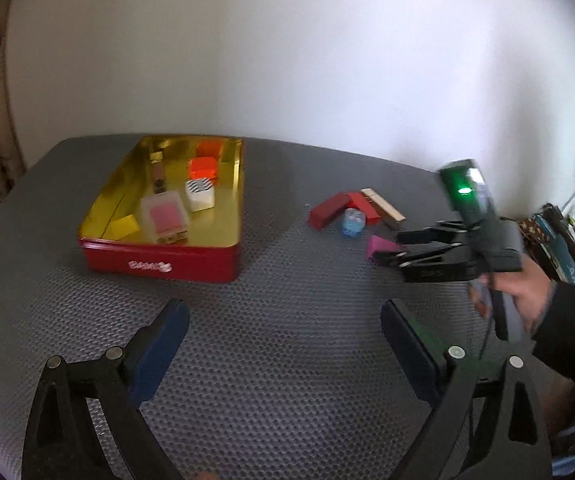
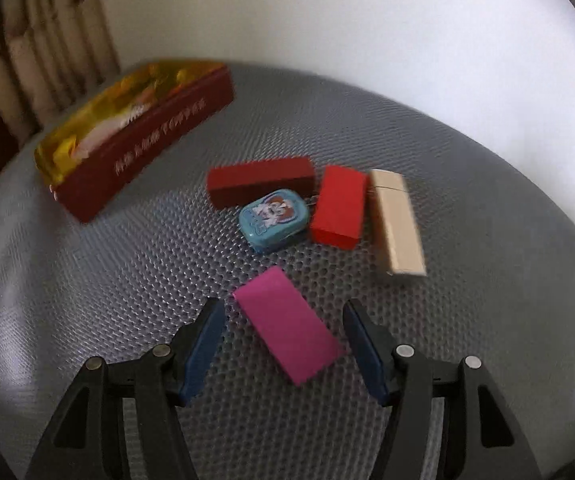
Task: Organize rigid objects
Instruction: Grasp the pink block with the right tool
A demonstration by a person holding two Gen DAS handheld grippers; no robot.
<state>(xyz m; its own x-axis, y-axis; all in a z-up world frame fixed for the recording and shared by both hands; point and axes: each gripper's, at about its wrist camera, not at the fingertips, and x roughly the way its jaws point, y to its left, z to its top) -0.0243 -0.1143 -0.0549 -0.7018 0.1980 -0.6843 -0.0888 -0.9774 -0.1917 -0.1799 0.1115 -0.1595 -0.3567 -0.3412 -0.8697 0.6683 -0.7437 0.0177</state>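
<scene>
Tin [image 1: 159, 266] left on mat [image 1: 287, 340], loose blocks [image 1: 327, 210] clustered right

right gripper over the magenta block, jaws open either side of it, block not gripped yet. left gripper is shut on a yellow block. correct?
Not quite. The left gripper holds nothing: the left wrist view shows its jaws wide open over bare mat, and the yellow block lies in the red tin. The rest stands: the right gripper straddles the magenta block, not gripped.

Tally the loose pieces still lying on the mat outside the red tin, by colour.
Dark red block: 1
Bright red block: 1
Magenta block: 1
Beige block: 1
Blue cartoon tin: 1
Total: 5
</scene>
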